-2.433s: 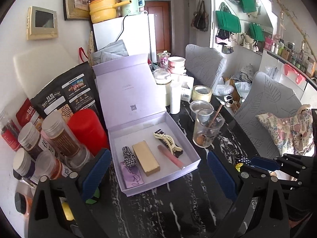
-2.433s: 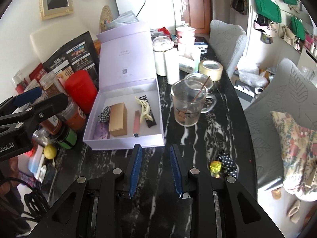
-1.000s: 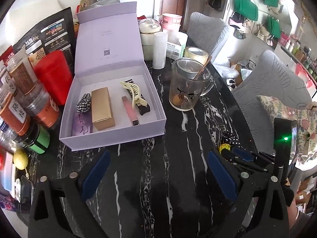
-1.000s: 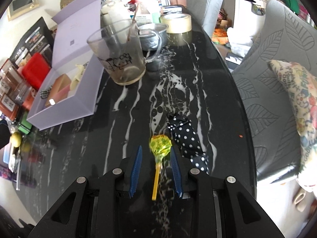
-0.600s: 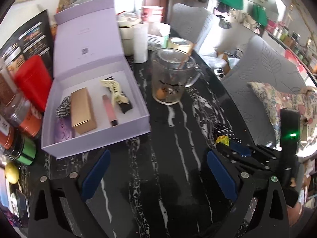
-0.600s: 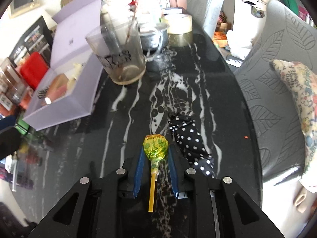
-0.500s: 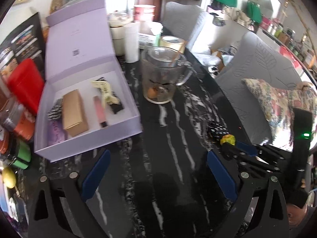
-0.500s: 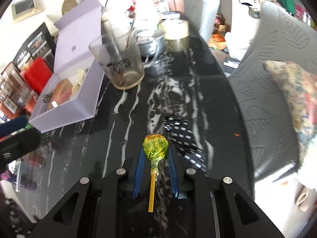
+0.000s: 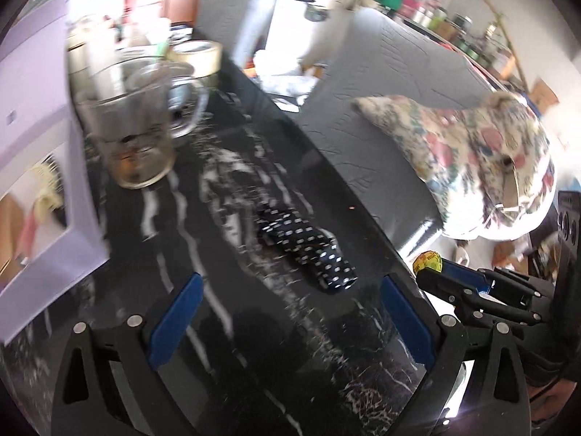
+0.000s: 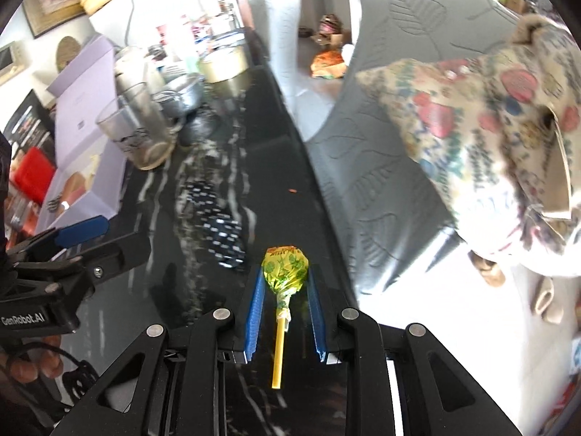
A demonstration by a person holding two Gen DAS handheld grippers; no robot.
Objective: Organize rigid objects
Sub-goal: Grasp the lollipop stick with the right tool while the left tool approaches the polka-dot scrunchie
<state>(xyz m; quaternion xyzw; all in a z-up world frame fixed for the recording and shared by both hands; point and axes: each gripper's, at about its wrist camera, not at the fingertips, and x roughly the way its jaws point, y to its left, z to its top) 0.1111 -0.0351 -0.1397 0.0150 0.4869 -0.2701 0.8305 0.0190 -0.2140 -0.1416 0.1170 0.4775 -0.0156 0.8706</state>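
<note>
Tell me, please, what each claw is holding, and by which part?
Right claw grips the yellow-green wrapped lollipop by its wrapped head, stick trailing back; left claw holds nothing.

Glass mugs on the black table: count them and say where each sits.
1. The glass mug stands upright on the black table, just right of the open lilac box, with a metal bowl behind it. Others may hide in the blurred clutter.

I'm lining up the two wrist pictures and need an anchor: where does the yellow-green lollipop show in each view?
Left wrist: the lollipop is at the right edge, only its wrapped head showing at the tip of the right gripper.
Right wrist: the lollipop is bottom centre, clamped between the blue pads, stick pointing toward the camera.
Shared landmark: the polka-dot clip on the black marble table.
</note>
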